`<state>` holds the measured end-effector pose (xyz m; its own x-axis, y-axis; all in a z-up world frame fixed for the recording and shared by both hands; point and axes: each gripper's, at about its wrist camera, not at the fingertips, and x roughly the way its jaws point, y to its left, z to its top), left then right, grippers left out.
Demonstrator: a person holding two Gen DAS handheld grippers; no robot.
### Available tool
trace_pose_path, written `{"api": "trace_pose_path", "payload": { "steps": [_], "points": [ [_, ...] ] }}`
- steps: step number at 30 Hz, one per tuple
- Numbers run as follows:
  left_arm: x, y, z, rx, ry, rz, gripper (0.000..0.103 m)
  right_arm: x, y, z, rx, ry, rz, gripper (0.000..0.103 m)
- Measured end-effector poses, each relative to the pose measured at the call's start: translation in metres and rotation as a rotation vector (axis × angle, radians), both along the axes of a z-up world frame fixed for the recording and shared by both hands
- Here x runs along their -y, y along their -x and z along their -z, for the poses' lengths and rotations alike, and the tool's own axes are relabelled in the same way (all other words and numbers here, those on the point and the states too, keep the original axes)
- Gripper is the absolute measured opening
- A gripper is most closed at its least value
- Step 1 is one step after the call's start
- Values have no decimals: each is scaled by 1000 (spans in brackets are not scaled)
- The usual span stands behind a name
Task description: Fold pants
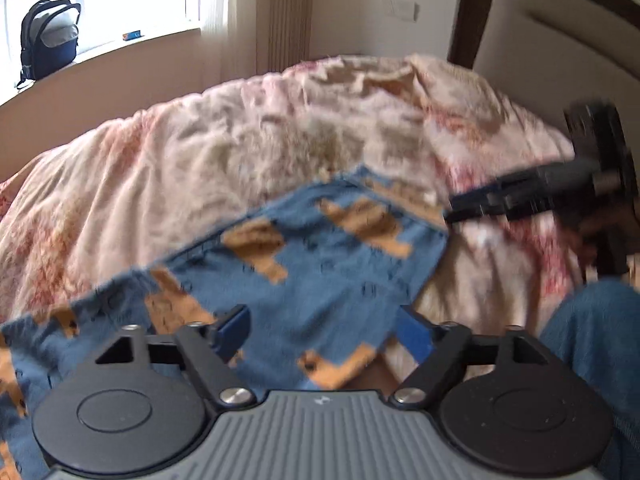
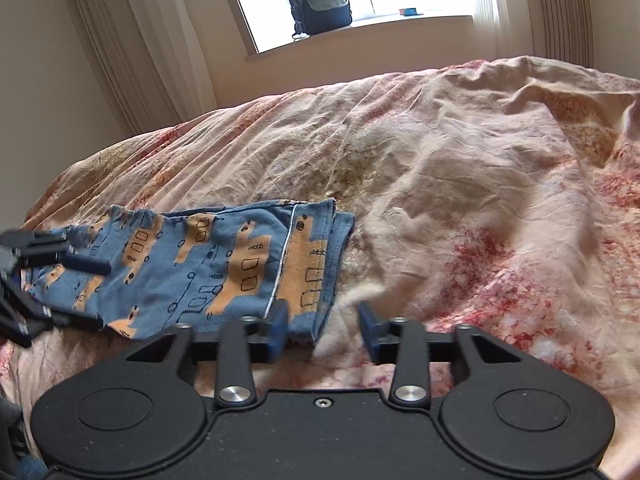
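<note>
The pants [image 2: 208, 264] are blue with orange shapes and lie folded flat on the bed's floral cover; they also fill the middle of the left wrist view [image 1: 312, 264]. My left gripper [image 1: 324, 336] is open and empty, hovering just over the pants' near edge. My right gripper [image 2: 324, 330] is open and empty at the pants' right-hand corner, its left finger over the cloth. The left gripper shows at the left edge of the right wrist view [image 2: 68, 292]. The right gripper shows at the right of the left wrist view [image 1: 472, 204].
The rumpled pink floral bedcover [image 2: 460, 184] spreads to the right and beyond. A padded headboard [image 1: 560, 24] stands at the far right. A backpack [image 2: 320, 0] sits on the window sill. My jeans-clad leg [image 1: 596, 340] is near right.
</note>
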<state>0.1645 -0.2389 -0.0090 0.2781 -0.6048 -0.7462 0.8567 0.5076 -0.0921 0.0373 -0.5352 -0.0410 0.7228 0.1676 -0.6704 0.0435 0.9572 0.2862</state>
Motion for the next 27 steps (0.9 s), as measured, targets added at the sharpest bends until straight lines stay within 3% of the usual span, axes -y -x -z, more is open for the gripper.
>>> {"api": "trace_pose_path", "payload": {
  "steps": [1, 3, 6, 10, 12, 14, 20, 24, 26, 27],
  "points": [
    [8, -7, -3, 16, 16, -12, 103, 0, 3, 1, 10, 0, -1, 64],
    [30, -24, -6, 36, 32, -22, 103, -1, 8, 3, 29, 8, -15, 78],
    [71, -51, -2, 52, -1, 16, 103, -4, 11, 9, 40, 9, -51, 82],
    [126, -71, 13, 90, -79, 185, 102, 1, 11, 17, 51, -59, -48, 82],
    [148, -76, 21, 101, -103, 268, 95, 4, 8, 21, 55, -91, -34, 74],
    [165, -84, 29, 55, -135, 306, 92, 6, 4, 25, 53, -131, -37, 73],
    [189, -108, 43, -104, -120, 319, 90, 16, -4, 27, 50, -270, -15, 72],
    [198, -111, 52, -133, -142, 328, 90, 26, -4, 32, 47, -349, 33, 72],
    [201, -111, 54, -157, -141, 330, 81, 23, -5, 33, 43, -330, 43, 70],
    [202, -111, 54, -182, -138, 336, 68, 21, -5, 32, 41, -308, 45, 67]
  ]
}}
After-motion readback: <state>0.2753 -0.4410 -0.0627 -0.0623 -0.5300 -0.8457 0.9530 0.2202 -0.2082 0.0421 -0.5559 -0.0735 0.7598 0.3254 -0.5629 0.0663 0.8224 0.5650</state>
